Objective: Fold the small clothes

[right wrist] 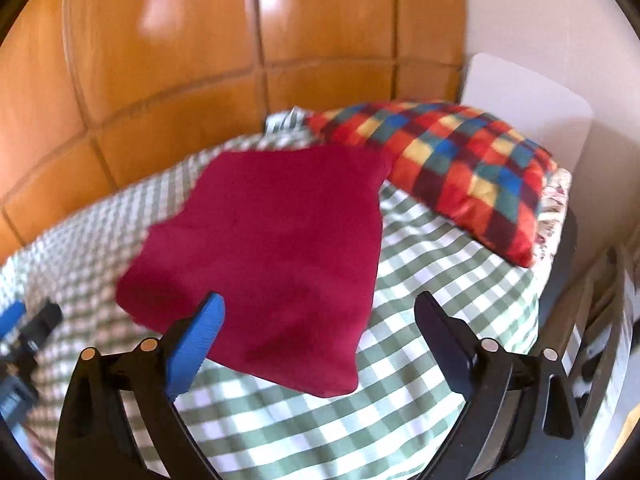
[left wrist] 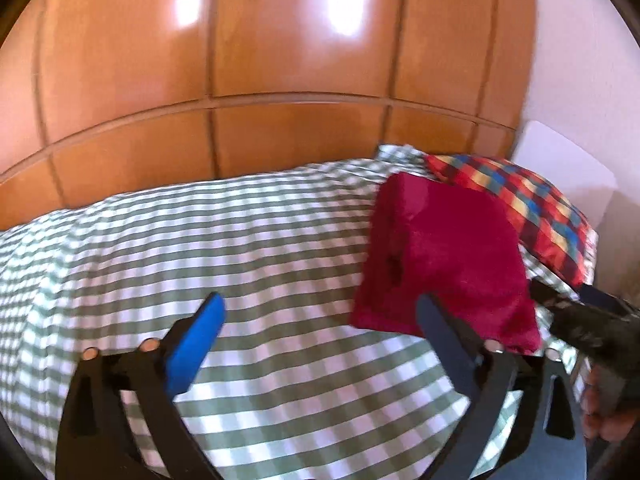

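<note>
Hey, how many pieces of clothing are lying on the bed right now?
1. A dark red garment lies folded on the green checked bedspread, near the multicolored plaid pillow. More could lie outside both views.

Dark red garment [right wrist: 276, 236], plain crimson, soft fuzzy fabric, no print visible. Lies folded on the green-and-white checked bed [right wrist: 420, 280] as a compact, roughly rectangular bundle, flat, layers stacked. Long axis runs diagonally in the right wrist view, near corner rounded and slightly puffed, far edge straight. Far corner touches or slightly overlaps the plaid pillow [right wrist: 452, 160]; cannot tell which. In the left wrist view the same garment [left wrist: 448, 256] sits toward the right side of the bed, left side showing a folded-over flap with a small dark gap at the fold. Edges blurred.
</note>
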`<state>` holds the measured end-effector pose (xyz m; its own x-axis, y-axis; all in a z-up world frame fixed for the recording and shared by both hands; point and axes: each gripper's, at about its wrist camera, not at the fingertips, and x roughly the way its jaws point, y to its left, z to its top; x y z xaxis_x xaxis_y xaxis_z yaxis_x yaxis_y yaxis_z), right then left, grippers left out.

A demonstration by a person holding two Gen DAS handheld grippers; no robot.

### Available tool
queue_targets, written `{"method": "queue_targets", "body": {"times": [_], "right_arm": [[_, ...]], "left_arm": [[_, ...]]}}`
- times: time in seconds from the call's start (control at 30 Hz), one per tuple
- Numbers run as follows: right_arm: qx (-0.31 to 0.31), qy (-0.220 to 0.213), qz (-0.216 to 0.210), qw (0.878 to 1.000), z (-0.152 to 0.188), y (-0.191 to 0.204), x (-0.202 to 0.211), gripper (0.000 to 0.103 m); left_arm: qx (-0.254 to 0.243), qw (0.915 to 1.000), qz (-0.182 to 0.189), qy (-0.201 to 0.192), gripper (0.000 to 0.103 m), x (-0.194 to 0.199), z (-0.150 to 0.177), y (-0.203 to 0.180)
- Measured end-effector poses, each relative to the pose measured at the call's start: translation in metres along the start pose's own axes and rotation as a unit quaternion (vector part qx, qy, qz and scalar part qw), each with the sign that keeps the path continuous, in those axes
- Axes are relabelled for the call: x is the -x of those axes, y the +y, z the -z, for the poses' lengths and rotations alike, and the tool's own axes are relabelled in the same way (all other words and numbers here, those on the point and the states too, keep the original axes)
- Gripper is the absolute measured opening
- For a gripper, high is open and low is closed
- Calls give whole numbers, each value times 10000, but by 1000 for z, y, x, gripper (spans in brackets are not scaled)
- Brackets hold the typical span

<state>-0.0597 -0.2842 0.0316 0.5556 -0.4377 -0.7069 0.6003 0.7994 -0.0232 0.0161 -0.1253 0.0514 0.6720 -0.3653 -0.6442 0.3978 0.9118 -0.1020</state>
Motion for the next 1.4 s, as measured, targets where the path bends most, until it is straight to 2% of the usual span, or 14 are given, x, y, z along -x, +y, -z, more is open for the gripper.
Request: {"method": "queue_targets", "body": {"times": [0.13,0.33,0.73,1.4], "right_arm": [[-128,-330,91,9993,-1,7,19,99],[-119,-626,293,9975,3,11,33,99],[-113,-483,273,9984,12,6,23,99],[22,-458,186,9988,12,15,18,99]], "left_arm": [[203,9996,-172,-17,100,9,5,6],[25,9992,-381,118,100,13,14,-7],[-346,9983,-460,-57,101,25,11,-30],[-204,9984,-518,1,100,17,8,-23]]}}
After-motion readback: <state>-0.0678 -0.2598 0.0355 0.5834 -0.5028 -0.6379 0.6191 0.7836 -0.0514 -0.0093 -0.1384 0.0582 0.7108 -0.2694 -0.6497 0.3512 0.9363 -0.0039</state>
